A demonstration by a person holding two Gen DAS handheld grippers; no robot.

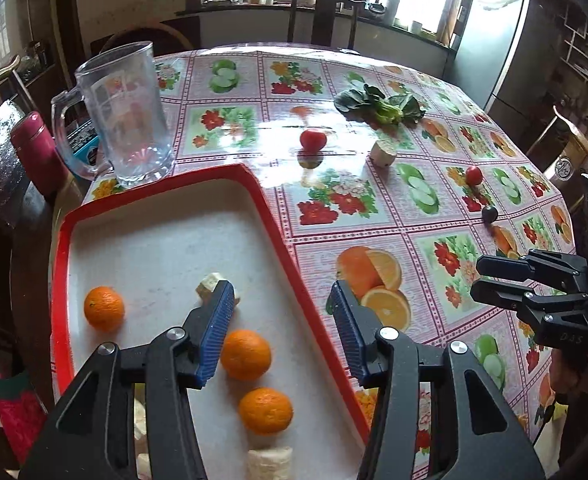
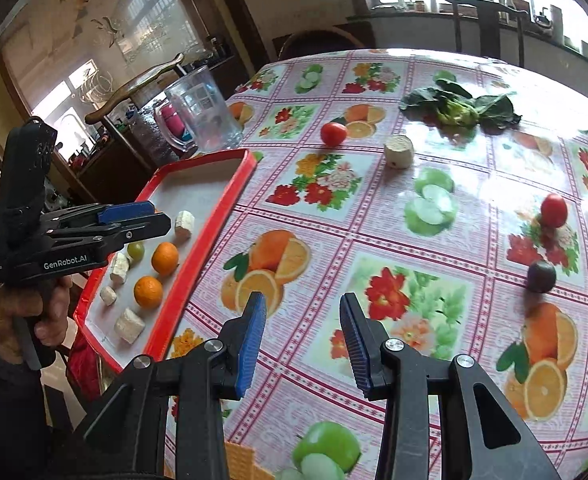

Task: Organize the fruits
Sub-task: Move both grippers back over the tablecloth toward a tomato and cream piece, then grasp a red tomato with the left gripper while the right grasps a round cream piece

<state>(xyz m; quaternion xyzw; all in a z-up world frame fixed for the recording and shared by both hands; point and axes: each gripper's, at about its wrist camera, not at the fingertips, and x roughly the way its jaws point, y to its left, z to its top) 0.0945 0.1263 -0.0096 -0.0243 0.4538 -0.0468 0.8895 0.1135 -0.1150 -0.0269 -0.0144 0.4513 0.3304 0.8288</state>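
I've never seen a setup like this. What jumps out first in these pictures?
Probably the red-rimmed tray at the table's left edge, holding bright oranges and pale cut chunks. Beyond it, loose on the fruit-print tablecloth, lie two red tomatoes, a dark round fruit and leafy greens. In front, the left gripper and right gripper both hang open, empty.

My right gripper [image 2: 302, 340]: jaws stood apart, over the tablecloth [image 2: 334, 216].
Tray [image 2: 214, 236]: I saw two oranges [image 2: 165, 258] inside.
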